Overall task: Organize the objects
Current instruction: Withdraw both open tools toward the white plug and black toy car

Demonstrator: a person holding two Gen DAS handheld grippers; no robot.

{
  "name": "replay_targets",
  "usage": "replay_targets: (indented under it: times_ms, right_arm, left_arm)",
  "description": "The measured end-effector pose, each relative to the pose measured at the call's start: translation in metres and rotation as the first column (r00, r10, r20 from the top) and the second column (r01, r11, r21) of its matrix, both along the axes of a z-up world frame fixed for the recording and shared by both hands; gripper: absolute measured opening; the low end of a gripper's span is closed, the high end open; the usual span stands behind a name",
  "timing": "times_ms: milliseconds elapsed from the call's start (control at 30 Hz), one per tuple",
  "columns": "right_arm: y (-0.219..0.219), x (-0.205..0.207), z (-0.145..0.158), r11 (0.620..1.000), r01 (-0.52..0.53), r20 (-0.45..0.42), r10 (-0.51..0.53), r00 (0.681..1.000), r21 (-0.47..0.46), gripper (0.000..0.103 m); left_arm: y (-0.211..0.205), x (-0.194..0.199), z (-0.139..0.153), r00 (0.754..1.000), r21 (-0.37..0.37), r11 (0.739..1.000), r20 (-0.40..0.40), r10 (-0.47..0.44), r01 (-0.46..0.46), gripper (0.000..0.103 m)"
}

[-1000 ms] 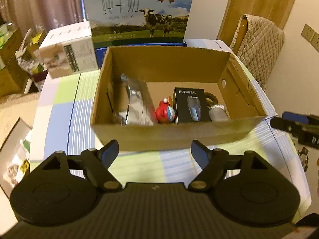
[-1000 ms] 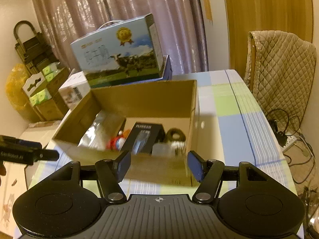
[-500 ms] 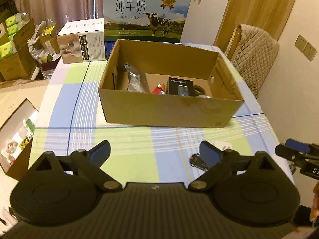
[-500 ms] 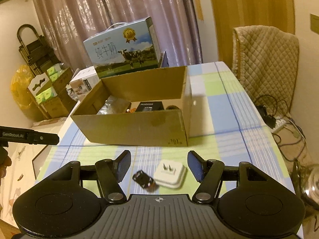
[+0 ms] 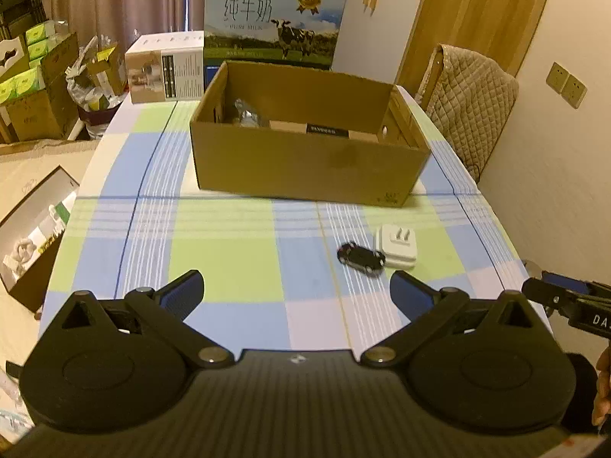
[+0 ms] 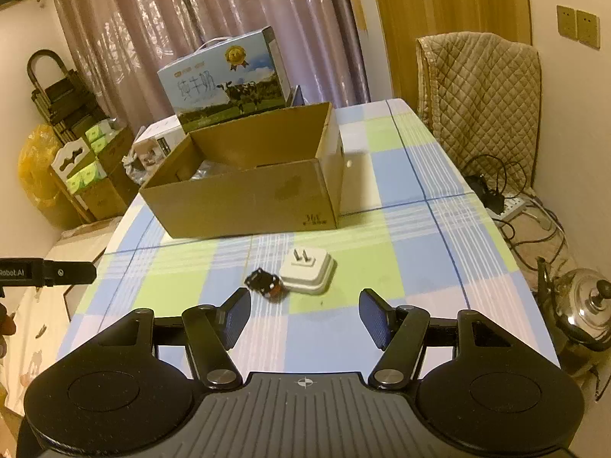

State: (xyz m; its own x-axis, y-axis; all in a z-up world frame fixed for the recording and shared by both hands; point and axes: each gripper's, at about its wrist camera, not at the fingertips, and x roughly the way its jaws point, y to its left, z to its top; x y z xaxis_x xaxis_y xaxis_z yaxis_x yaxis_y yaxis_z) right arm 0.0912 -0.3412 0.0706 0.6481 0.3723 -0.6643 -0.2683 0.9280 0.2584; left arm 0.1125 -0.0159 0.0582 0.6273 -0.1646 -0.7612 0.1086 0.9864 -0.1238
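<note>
Both tongs empty: left tongs (image 5: 296, 292) have just been opening and gape wide, right tongs (image 6: 304, 316) half-spread. Just past the right pair, toy car (image 6: 266, 284) touches the plug (image 6: 308, 270); a sloppy pinch could shove both across the bench (image 6: 412, 263). Box (image 6: 244, 198) sits beyond.

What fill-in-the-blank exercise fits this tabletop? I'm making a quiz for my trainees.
1. The white plug adapter lies with its prongs pointing ____.
2. The black toy car rests ____ the cardboard box, on the tablecloth.
3. Behind the cardboard box stands a milk carton picturing a ____.
4. Neither the left gripper nor the right gripper holds ____.

Missing: up; outside; cow; anything
</note>
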Motion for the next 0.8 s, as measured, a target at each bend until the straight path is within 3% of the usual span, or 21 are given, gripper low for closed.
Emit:
replay_targets:
  times_ms: [400,800]
  right_arm:
    - [-0.004,-0.016,-0.003,1.000,-0.010,-0.015,0.010,1.000,0.014,0.060]
    - [-0.001,-0.015,-0.011,1.000,-0.015,-0.037,0.016,0.999,0.017,0.060]
  left_arm:
    - [-0.012,-0.030,-0.010,0.999,-0.010,1.000,-0.031,0.028,-0.028,0.102]
    - [-0.018,-0.028,-0.017,0.999,-0.003,1.000,-0.049,0.017,-0.017,0.102]
